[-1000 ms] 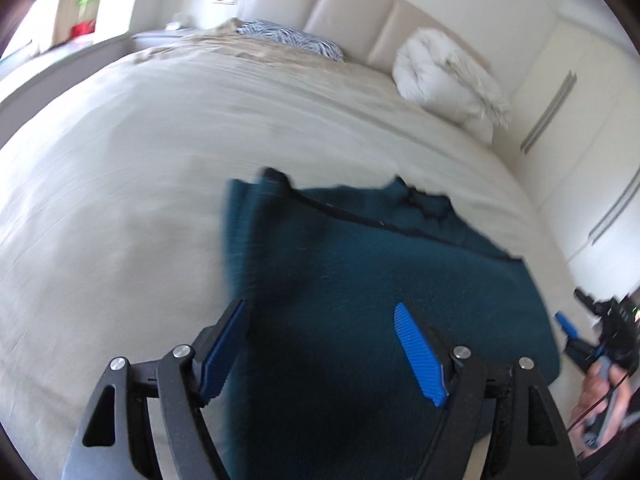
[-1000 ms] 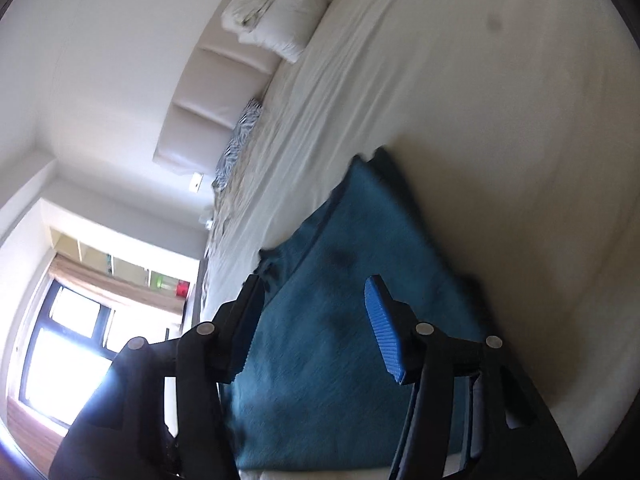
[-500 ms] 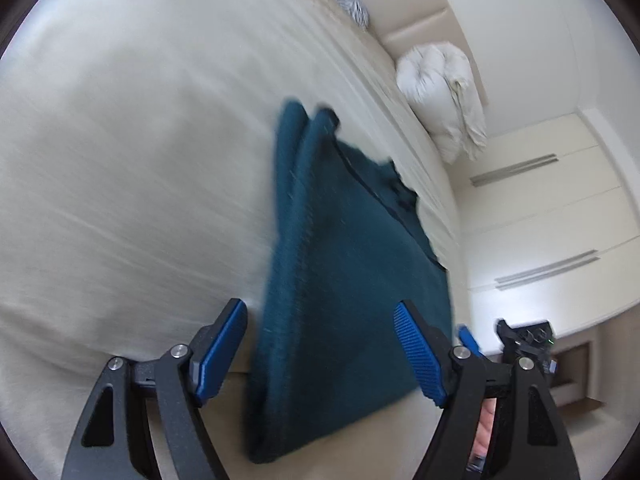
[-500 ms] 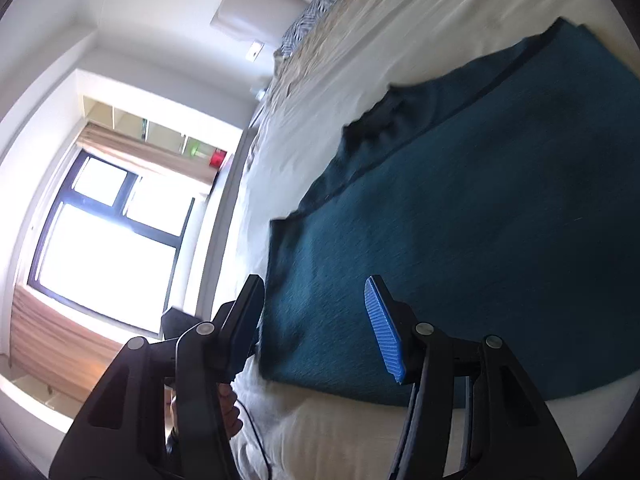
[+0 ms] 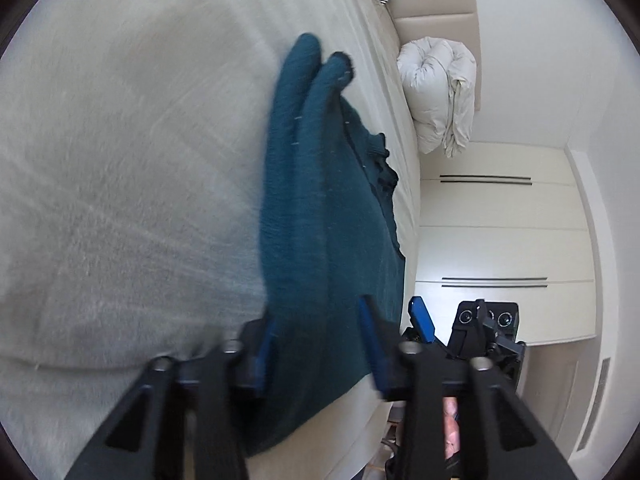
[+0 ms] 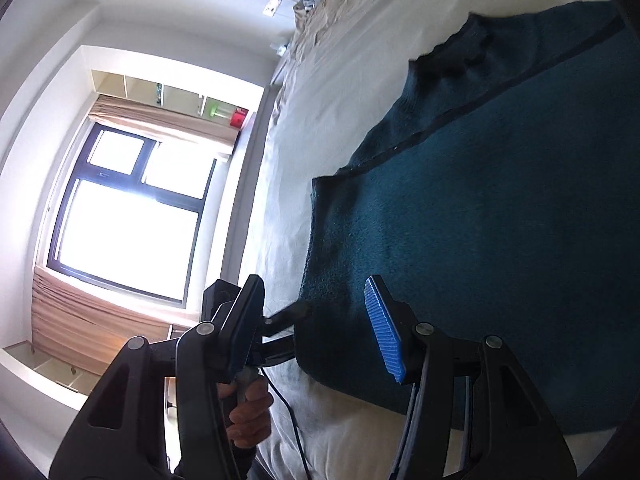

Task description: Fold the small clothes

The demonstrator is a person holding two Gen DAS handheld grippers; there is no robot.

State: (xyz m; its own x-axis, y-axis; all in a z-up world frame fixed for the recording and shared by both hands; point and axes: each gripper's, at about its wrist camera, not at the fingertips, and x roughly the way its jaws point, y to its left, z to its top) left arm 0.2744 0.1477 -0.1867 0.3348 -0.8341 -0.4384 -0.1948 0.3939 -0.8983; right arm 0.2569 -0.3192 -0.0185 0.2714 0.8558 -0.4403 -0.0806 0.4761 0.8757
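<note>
While blur hides contact, both the left gripper and right gripper gape around the teal garment

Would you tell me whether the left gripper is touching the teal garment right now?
Cannot tell. In the blurred left wrist view, the left gripper straddles the teal garment edge with its jaws apart, but neither contact nor a gap shows plainly.

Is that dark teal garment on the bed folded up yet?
Partly: the teal garment lies mostly flat, one side edge doubled over.

Fuzzy matt teal knit garment lies on a smooth cream cloth bedsheet.
</note>
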